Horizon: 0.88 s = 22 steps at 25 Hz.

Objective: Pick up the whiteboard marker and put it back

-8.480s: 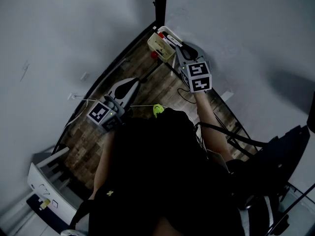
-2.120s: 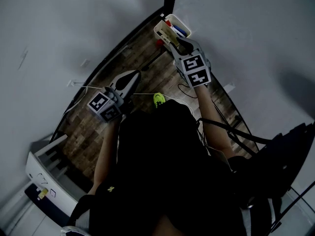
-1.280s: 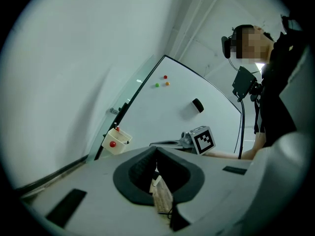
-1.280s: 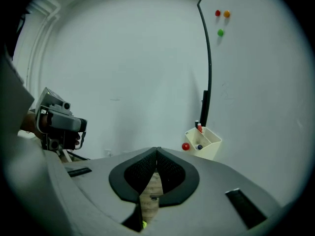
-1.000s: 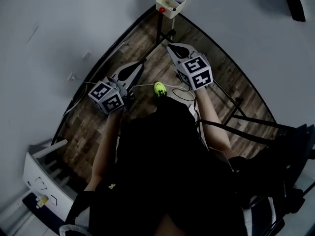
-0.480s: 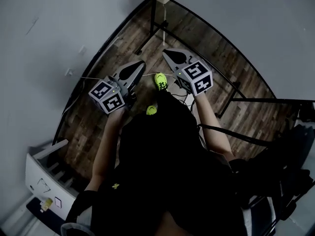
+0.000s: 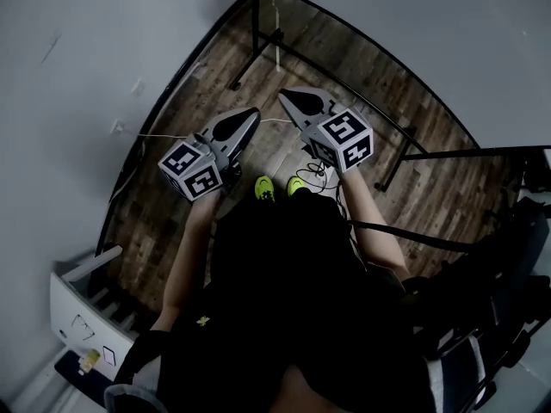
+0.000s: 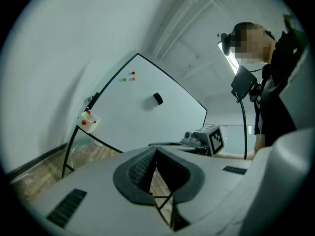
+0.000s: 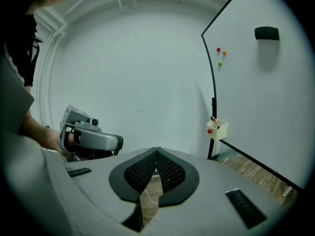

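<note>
Both grippers are empty and fully closed: the left gripper (image 8: pixel 156 150) shows its ribbed pads pressed one on the other with nothing between them, and the right gripper (image 9: pixel 157 151) looks the same. They are held side by side in front of the person's body, a little apart from each other. I judge this to be a resting carry and not a reach, because nothing is near their tips. The whiteboard marker is in neither of them. Most probably it is in the small cream tray (image 9: pixel 217 129) fixed at the lower corner of the whiteboard (image 8: pixel 147 117). Little red and dark things stick out there, but they are too small to say which one is the marker. So the putting back seems done, in my judgement. The tray is well apart from both grippers. On the board sit a black eraser (image 8: pixel 157 98) and some coloured magnets (image 8: pixel 132 76). Between the person and the tray stand the black legs (image 7: pixel 244 41) of the board's stand. A thin white cable (image 7: pixel 164 136) lies over the wooden floor (image 7: pixel 172 222) near the yellow-green shoes (image 7: pixel 264 188). A step forward must mind both the legs and the cable.
</note>
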Each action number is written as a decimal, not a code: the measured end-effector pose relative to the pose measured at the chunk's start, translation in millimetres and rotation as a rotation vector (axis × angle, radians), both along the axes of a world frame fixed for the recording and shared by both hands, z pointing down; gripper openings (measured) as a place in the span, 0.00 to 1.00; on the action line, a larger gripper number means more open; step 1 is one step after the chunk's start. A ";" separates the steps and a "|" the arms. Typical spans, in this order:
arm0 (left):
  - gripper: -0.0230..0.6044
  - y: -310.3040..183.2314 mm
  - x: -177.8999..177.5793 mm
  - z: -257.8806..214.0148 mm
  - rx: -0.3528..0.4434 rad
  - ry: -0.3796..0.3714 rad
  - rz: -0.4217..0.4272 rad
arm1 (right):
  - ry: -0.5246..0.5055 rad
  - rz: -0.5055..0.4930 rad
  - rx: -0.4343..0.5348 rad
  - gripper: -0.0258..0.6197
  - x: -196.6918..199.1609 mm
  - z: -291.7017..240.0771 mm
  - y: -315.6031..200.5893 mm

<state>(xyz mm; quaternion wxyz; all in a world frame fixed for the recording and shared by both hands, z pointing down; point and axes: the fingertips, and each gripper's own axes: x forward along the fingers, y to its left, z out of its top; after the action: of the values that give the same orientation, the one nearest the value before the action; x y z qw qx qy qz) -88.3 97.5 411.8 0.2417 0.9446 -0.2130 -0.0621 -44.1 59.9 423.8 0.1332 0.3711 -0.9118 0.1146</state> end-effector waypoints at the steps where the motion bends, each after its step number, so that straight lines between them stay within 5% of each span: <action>1: 0.03 0.7 1.2 -0.5 -0.001 -0.001 -0.001 | -0.004 -0.004 0.004 0.04 -0.1 -1.7 1.7; 22: 0.03 14.7 13.1 -6.6 0.030 0.024 -0.008 | -0.054 0.006 0.043 0.03 15.8 -16.2 16.2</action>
<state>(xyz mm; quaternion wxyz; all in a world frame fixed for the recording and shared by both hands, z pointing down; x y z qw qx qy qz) -75.2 112.2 405.2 0.2299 0.9465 -0.2130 -0.0776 -28.3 76.1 407.6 0.0999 0.3732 -0.9163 0.1053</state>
